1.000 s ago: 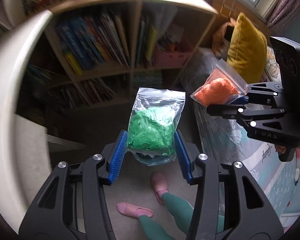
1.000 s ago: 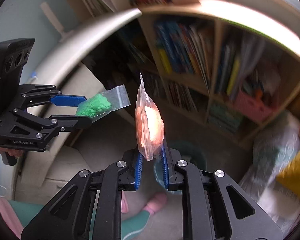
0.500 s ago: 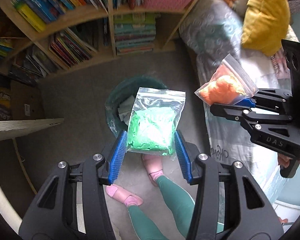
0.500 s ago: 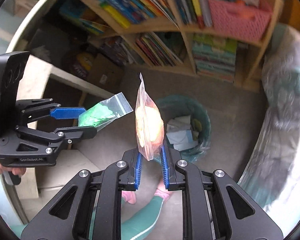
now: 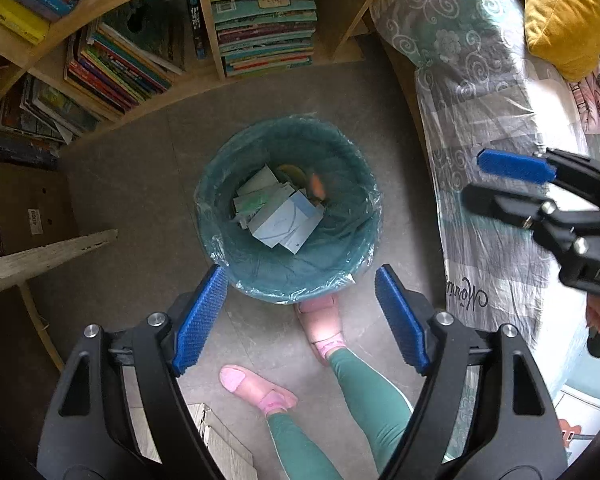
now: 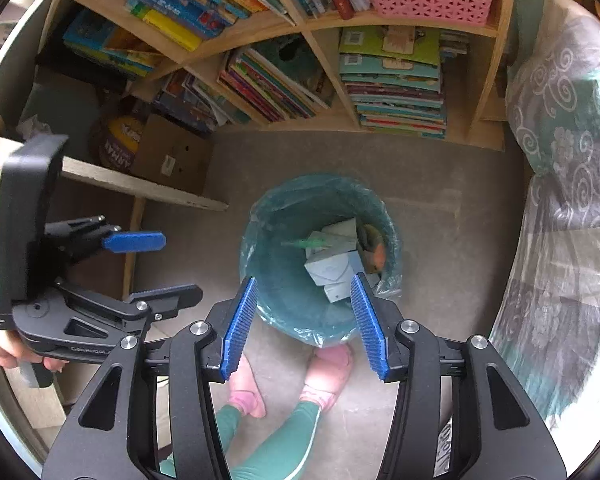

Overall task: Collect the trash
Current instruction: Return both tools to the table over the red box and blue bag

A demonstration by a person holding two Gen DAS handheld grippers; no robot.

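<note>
My left tool point(image 5: 300, 312) spread wide, nothing between pads; my right tool point(image 6: 304, 324) same, wide and bare; both hang over trash bin point(image 5: 216, 216) on floor. Bin at 12 o'clock from each tool, liner point(image 5: 364, 256) folded over rim. Inside: pale cartons point(image 5: 284, 220), orange bag point(image 6: 376, 254) at 2 o'clock against wall, green bag point(image 6: 312, 244) near centre (blurred). Bags look light, soft, slippery film; if regrasping, I'd pinch flat sealed edge, not bulge.
</note>
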